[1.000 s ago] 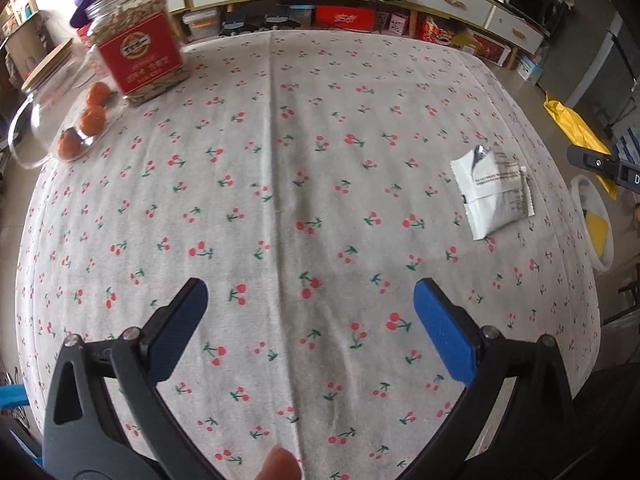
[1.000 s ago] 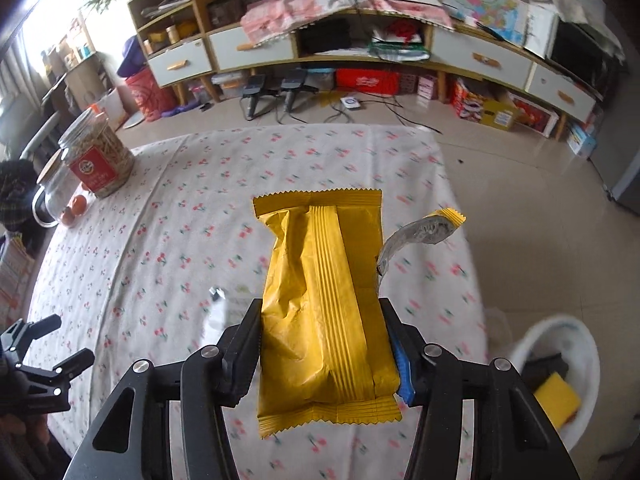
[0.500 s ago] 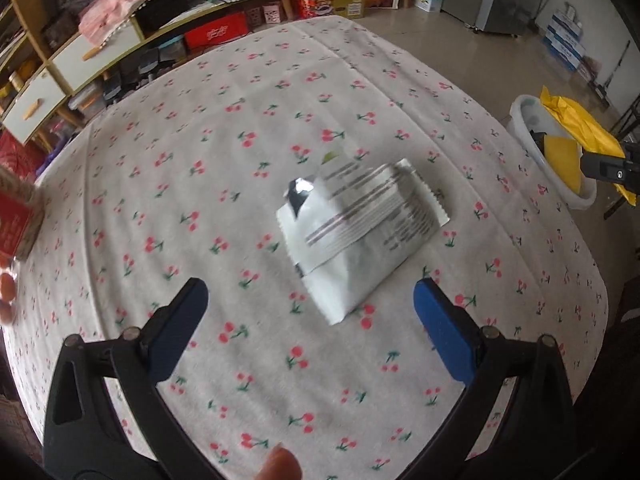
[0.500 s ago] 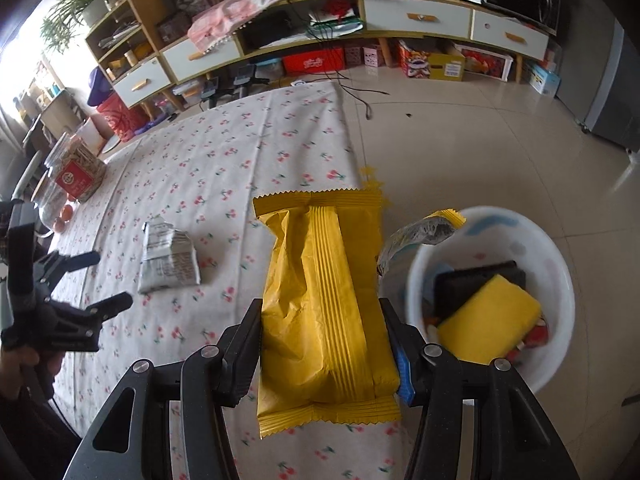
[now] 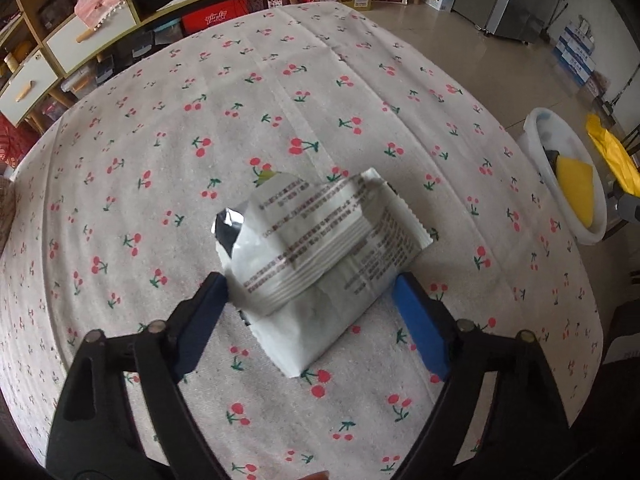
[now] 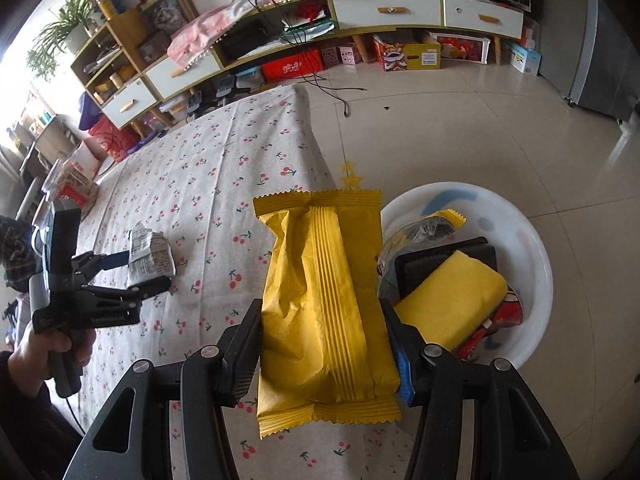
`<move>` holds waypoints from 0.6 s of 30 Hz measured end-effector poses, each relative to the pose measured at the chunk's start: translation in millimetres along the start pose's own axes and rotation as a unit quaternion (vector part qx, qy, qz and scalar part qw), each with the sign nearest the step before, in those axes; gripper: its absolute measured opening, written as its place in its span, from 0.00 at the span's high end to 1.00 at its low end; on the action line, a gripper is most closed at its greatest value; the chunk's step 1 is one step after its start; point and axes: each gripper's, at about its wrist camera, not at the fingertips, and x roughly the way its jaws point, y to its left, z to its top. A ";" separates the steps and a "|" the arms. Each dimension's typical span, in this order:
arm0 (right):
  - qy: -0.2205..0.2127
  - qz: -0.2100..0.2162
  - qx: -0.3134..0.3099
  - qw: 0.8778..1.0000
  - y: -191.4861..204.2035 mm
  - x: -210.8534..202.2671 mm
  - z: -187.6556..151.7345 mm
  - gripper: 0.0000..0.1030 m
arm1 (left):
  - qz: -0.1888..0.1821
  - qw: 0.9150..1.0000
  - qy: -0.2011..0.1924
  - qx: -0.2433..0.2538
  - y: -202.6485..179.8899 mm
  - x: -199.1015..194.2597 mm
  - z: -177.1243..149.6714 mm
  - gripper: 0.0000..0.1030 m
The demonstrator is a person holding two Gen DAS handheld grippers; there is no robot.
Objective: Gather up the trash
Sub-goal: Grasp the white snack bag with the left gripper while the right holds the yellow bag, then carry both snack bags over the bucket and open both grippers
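On the cherry-print table [image 5: 160,140], 2 grippers work at snack wrappers beside a white basin [image 6: 536,264].

Down over the cloth, the left gripper [image 5: 310,296] has its blue fingers [image 5: 420,328] closing around a white printed wrapper [image 5: 320,252] that lies crumpled between them; its left edge meets the left finger, while the right finger looks just short of it. The right gripper [image 6: 322,344] holds a yellow wrapper [image 6: 324,304] clamped upright between its fingers, at the table's edge just beside the basin on the floor. The basin holds a yellow sponge [image 6: 452,300] and a dark block [image 6: 436,260].
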 end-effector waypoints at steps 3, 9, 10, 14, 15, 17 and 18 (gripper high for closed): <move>-0.004 0.000 0.001 1.000 -0.6 -3.2 -1.1 0.46 | 0.003 1.000 -0.004 -0.010 -0.2 -6.0 -3.1 0.40; -0.006 -0.004 0.007 1.000 -3.1 -3.6 -1.7 0.46 | -0.001 0.999 -0.012 -0.032 0.6 -11.9 -8.7 0.67; -0.007 -0.004 0.009 1.000 -3.7 -4.1 -1.9 0.46 | -0.004 0.999 -0.011 -0.039 1.9 -11.8 -9.2 0.70; -0.014 -0.009 0.013 1.000 -10.0 -9.0 -2.6 0.46 | -0.016 0.998 -0.022 -0.051 -3.1 -23.8 -10.8 0.73; -0.015 -0.010 0.015 1.000 -12.4 -9.9 -2.4 0.46 | -0.021 0.998 -0.026 -0.049 -6.5 -26.1 -7.7 0.73; -0.018 -0.012 0.023 0.999 -19.5 -12.0 -2.8 0.46 | -0.036 0.998 -0.033 -0.042 -19.0 -32.6 -2.0 0.73; -0.019 -0.013 0.028 0.999 -23.1 -13.1 -2.8 0.46 | -0.041 0.998 -0.035 -0.038 -25.3 -34.2 0.8 0.73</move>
